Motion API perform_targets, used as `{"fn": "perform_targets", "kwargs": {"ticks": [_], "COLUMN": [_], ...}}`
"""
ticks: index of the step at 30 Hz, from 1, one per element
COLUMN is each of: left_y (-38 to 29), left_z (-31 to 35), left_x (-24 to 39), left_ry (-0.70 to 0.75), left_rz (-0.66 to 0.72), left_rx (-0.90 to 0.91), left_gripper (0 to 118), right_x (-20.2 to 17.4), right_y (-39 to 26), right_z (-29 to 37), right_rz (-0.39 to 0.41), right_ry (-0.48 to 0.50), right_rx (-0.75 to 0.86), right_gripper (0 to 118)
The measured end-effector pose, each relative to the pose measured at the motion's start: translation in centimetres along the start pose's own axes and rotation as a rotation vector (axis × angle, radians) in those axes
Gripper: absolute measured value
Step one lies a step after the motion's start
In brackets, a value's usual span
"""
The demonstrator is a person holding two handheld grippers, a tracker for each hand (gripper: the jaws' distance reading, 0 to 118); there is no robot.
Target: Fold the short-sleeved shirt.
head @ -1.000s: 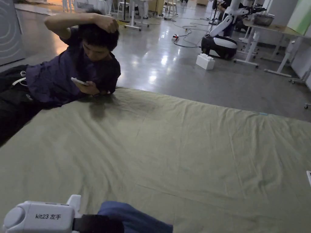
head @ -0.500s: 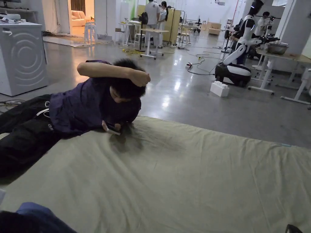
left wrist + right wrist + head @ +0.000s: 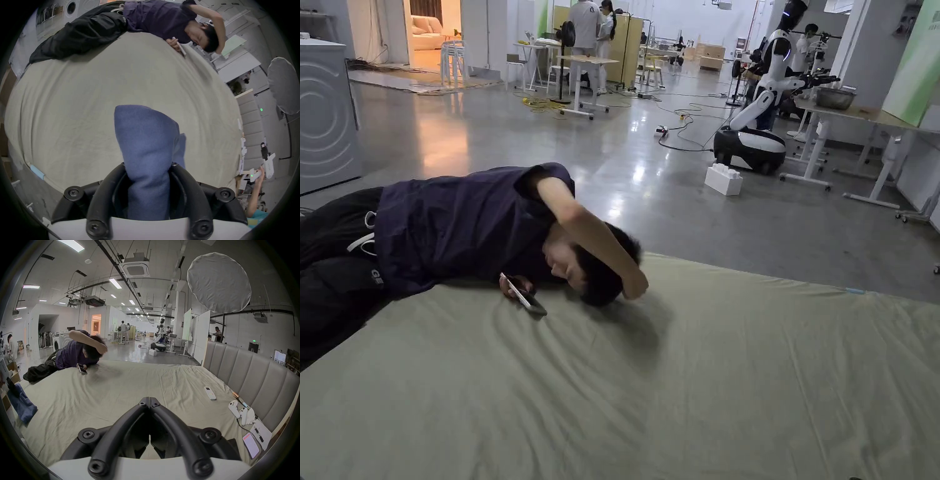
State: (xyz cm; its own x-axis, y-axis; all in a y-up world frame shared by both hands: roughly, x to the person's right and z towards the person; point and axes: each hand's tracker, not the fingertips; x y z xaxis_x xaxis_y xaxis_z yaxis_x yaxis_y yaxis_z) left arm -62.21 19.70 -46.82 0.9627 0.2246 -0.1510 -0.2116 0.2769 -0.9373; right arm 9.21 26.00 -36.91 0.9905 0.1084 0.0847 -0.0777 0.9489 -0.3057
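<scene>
Lifting head cam: your left gripper (image 3: 148,180) & its pinched bunched blue fabric shirt (image 3: 146,146) dropped out of lower left; right gripper (image 3: 149,402) pressed together, empty. Nothing spread on beige bedsheet (image 3: 706,387) yet.

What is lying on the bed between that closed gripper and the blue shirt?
Nothing but bare, wrinkled sheet. In the right gripper view the right gripper is shut and empty, and the blue shirt hangs far off at the bed's edge.

The head view looks down and across the bed (image 3: 700,387) toward the open hall. The left gripper view faces the sheet from close by; the right gripper view looks low over it. All three share a person lying (image 3: 462,228) at the far edge.
</scene>
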Motion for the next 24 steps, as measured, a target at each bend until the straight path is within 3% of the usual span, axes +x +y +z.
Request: {"fn": "perform_targets", "kwargs": {"ticks": [2,5,8,13,24], "left_y": [0.1,1.0,1.4,-0.1,-8.5], "left_z": [0.1,1.1,2.1,3.1,0.6], "left_x": [0.5,0.8,1.4,5.6,22.2], "left_ry": [0.085,0.259,0.307,0.365,0.118], "left_rz": [-0.050,-0.088,-0.053,-0.158,-0.284], "left_rx": [0.043,0.148,0.178,0.342,0.790], "left_gripper": [41,66,68,68,68], "right_x": [0.0,0.1,0.5,0.9,0.8], "right_y": [-0.1,0.0,-0.1,-0.5,-1.0], "right_z": [0.1,0.5,0.6,1.0,0.7], "right_rz": [0.001,0.004,0.002,-0.017,-0.047], "right_ry": [0.009,0.013,0.020,0.010,0.005], "right_rx": [-0.002,0.003,-0.005,0.006,0.029], "right_gripper": [1,1,1,1,1]}}
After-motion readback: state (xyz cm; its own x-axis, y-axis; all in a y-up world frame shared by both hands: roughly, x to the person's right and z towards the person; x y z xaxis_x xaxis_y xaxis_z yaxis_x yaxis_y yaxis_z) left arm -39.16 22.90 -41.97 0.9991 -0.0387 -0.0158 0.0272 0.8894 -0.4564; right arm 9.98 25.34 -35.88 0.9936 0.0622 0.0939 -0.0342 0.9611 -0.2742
